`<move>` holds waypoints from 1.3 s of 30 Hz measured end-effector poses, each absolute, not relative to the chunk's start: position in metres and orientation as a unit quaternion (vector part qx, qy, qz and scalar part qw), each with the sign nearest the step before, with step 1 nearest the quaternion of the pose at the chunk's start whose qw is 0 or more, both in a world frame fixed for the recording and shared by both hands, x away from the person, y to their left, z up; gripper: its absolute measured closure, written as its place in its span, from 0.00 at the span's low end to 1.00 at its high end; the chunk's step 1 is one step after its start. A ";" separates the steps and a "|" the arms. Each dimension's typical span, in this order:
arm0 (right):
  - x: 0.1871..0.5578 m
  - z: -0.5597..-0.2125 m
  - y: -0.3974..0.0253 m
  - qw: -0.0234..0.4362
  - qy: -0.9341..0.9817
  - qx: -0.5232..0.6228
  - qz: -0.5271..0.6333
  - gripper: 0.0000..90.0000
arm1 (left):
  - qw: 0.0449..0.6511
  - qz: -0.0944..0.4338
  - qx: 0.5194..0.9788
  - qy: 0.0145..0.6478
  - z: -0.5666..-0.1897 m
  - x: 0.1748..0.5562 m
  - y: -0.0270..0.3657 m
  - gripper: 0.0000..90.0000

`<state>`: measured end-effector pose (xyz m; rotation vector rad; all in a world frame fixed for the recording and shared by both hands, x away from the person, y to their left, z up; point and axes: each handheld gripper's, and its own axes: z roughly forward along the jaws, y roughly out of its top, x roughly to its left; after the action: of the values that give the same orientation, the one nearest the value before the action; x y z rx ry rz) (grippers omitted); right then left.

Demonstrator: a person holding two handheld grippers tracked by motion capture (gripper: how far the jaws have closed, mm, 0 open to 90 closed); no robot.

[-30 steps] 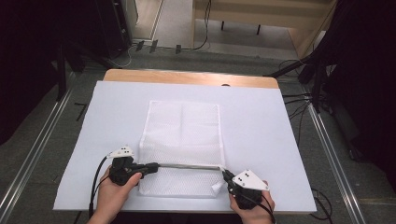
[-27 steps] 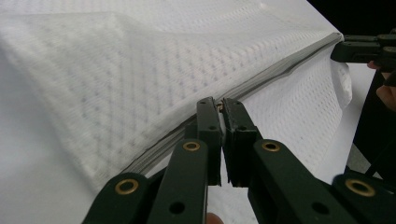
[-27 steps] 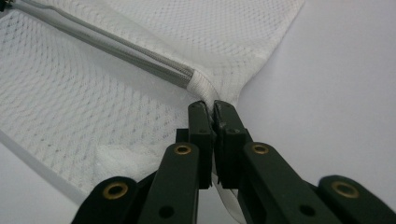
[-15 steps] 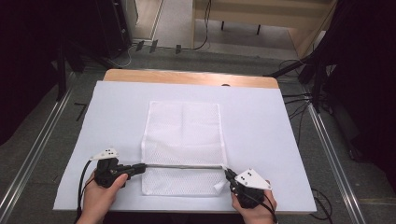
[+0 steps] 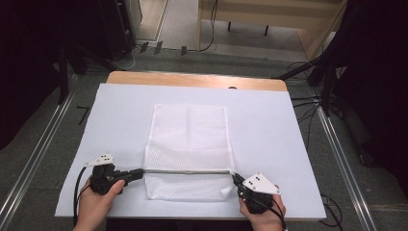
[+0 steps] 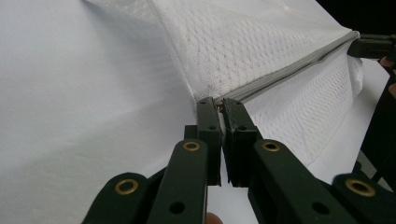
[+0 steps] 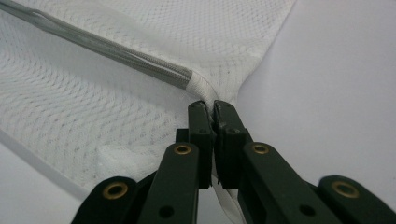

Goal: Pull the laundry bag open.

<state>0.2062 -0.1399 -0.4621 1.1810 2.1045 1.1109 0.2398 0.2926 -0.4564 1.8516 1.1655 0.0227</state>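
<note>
A: Where does the mesh bag (image 5: 188, 149) lie?

B: Flat on the tabletop (image 5: 269, 125), near its front edge. Its grey zipper (image 5: 187, 170) is stretched taut between the two grippers.

A: And the fingers?

B: The left gripper (image 5: 138, 173) has its fingers closed on the zipper's left end (image 6: 215, 104); the right gripper (image 5: 235, 179) is clamped on the white tab at the right end (image 7: 205, 92).

A: What might fail?

B: Each grip is only at the tips. Pull further apart and, I'd judge, an end slips free and the bag goes slack. Uneven pull could drag it toward the front edge or strain the mesh at the seam.
</note>
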 end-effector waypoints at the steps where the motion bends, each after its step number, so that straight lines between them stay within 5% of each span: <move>1: 0.207 -0.462 -0.140 0.241 0.769 0.432 0.404 0.98 | 0.458 0.010 0.753 0.473 -0.456 0.240 0.293 0.97; 18: 0.206 -0.461 -0.141 0.237 0.772 0.425 0.409 0.98 | 0.467 0.017 0.747 0.473 -0.457 0.238 0.297 0.96; 19: 0.206 -0.461 -0.141 0.238 0.771 0.428 0.408 0.98 | 0.472 0.026 0.747 0.467 -0.456 0.237 0.297 0.93; 22: 0.205 -0.461 -0.148 0.227 0.767 0.433 0.416 0.98 | 0.524 0.065 0.729 0.436 -0.451 0.232 0.301 0.47; 24: 0.204 -0.462 -0.149 0.223 0.767 0.432 0.419 0.97 | 0.523 0.095 0.730 0.429 -0.448 0.229 0.302 0.32; 26: 0.204 -0.463 -0.150 0.223 0.766 0.431 0.420 0.96 | 0.519 0.118 0.731 0.428 -0.446 0.227 0.303 0.27; 28: 0.204 -0.462 -0.150 0.221 0.764 0.430 0.427 0.86 | 0.519 0.139 0.724 0.433 -0.442 0.225 0.306 0.14; 30: 0.205 -0.461 -0.149 0.218 0.760 0.424 0.441 0.61 | 0.532 0.143 0.715 0.431 -0.440 0.224 0.311 0.09; 31: 0.205 -0.461 -0.149 0.218 0.760 0.424 0.441 0.61 | 0.532 0.143 0.715 0.431 -0.440 0.224 0.311 0.09; 32: 0.205 -0.459 -0.150 0.221 0.757 0.424 0.446 0.46 | 0.538 0.144 0.712 0.427 -0.438 0.224 0.315 0.09; 35: 0.206 -0.458 -0.153 0.228 0.755 0.423 0.447 0.35 | 0.542 0.146 0.706 0.432 -0.438 0.225 0.320 0.08; 36: 0.207 -0.456 -0.156 0.237 0.751 0.428 0.443 0.21 | 0.546 0.150 0.698 0.438 -0.438 0.226 0.325 0.08; 39: 0.209 -0.455 -0.162 0.239 0.748 0.440 0.436 0.16 | 0.544 0.151 0.698 0.440 -0.439 0.227 0.330 0.00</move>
<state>0.2088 -0.1617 -0.4548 1.2048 2.0475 1.1936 0.2273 0.3300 -0.4389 1.6557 1.0449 0.3584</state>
